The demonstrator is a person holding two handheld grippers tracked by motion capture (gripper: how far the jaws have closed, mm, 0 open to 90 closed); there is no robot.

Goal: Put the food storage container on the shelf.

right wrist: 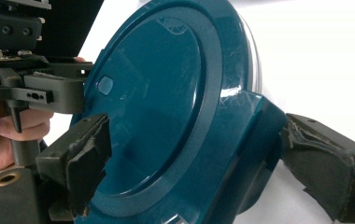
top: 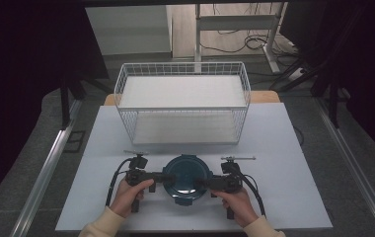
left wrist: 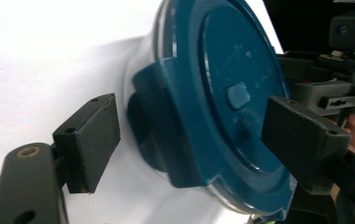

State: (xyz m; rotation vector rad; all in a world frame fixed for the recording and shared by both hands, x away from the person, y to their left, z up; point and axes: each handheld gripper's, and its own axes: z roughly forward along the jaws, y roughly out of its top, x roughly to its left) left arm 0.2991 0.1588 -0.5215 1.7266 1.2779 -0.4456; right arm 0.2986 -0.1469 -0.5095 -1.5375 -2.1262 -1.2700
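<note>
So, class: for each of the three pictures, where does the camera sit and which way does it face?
High view: above the near edge, facing forward and down on the table; forearms, both hands show.
Left gripper view: on the left gripper, facing the blue lid.
Right gripper view: on the right gripper, facing that lid.
All share the lid.

White table (top: 284,148) on grey floor (top: 37,143), black curtains (top: 22,59) either side, desk legs (top: 198,29) behind.
</note>
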